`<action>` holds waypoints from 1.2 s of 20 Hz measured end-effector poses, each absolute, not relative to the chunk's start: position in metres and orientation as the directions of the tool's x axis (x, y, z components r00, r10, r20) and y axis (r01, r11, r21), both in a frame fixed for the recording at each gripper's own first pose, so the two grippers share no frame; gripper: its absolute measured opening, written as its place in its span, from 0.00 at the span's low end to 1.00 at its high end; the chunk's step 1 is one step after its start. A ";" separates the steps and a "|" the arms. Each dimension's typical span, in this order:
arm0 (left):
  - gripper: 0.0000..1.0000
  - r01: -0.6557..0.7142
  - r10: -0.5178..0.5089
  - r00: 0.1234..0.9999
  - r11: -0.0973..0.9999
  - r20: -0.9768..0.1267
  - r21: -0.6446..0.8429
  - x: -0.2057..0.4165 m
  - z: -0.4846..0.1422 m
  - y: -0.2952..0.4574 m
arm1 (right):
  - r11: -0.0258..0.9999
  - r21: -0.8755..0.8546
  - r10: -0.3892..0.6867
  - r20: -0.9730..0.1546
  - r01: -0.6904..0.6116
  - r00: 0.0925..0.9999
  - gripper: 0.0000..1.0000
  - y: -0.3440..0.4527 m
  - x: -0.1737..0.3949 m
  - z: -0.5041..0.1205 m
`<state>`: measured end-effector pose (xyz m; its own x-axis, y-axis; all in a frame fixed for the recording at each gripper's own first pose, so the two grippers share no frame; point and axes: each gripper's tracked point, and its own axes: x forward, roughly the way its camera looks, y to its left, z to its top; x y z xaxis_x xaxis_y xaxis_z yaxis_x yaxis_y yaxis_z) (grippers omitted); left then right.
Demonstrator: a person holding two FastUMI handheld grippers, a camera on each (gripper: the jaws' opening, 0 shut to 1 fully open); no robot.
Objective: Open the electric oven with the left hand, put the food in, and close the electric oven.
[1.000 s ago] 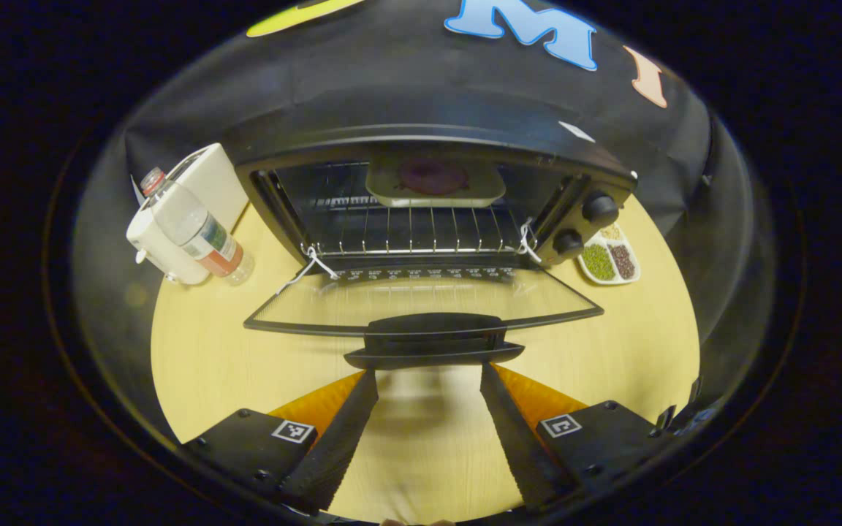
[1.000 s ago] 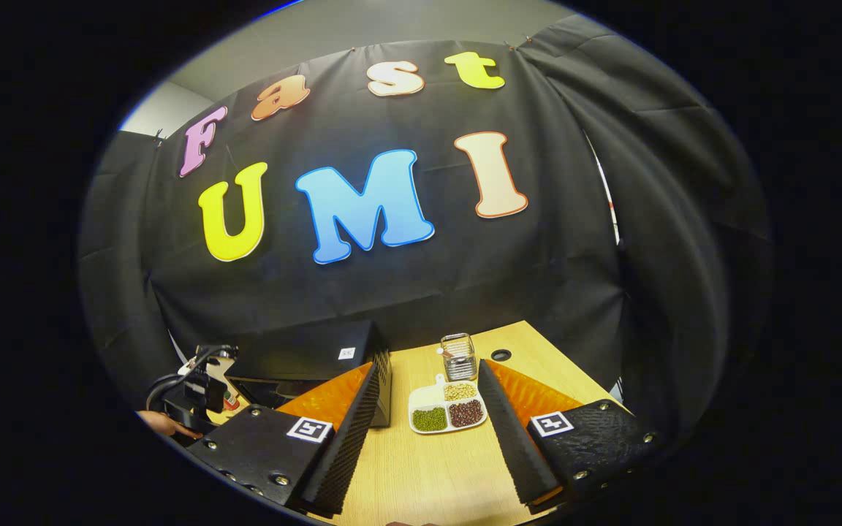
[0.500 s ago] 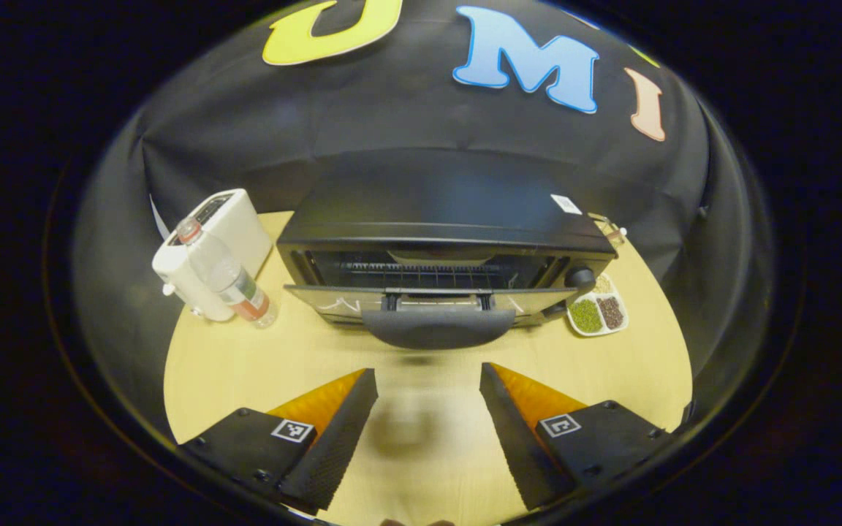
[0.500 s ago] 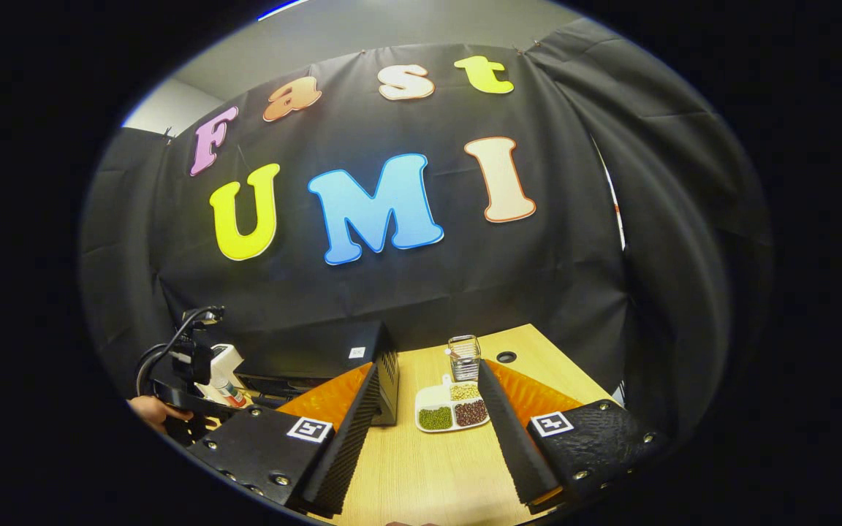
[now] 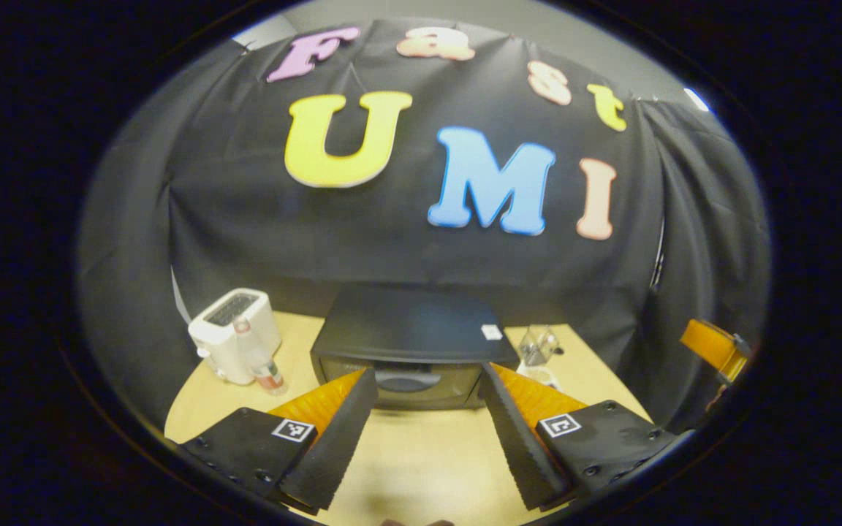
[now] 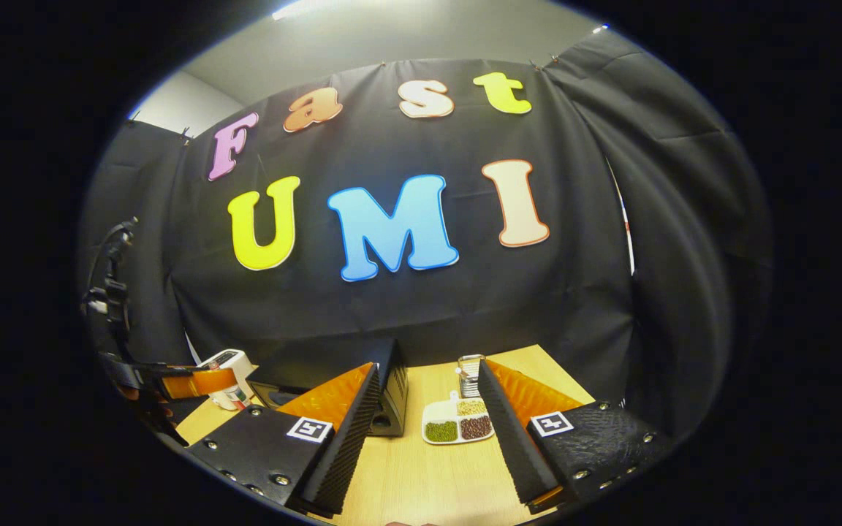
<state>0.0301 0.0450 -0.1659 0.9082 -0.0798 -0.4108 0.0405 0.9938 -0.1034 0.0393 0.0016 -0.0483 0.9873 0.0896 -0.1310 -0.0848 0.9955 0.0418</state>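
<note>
Oven (image 5: 414, 351) door now closed, left gripper (image 5: 427, 431) withdrawn, agape, empty-handed.

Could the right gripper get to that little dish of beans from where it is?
Probably yes: the right gripper is open and empty, and the bean dish lies straight ahead on bare table, nothing between.
</note>
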 end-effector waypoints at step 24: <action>0.95 0.090 -0.093 0.993 0.995 -0.066 -0.048 -0.033 -0.062 0.122 | 0.991 0.050 0.124 0.011 -0.124 0.992 0.84 0.077 -0.018 0.039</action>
<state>-0.0331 0.1221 -0.0619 0.9934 -0.0931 -0.0663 0.0900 0.9948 -0.0481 -0.0178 0.0771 0.0395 0.9923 0.1237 0.0106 -0.1241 0.9910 0.0502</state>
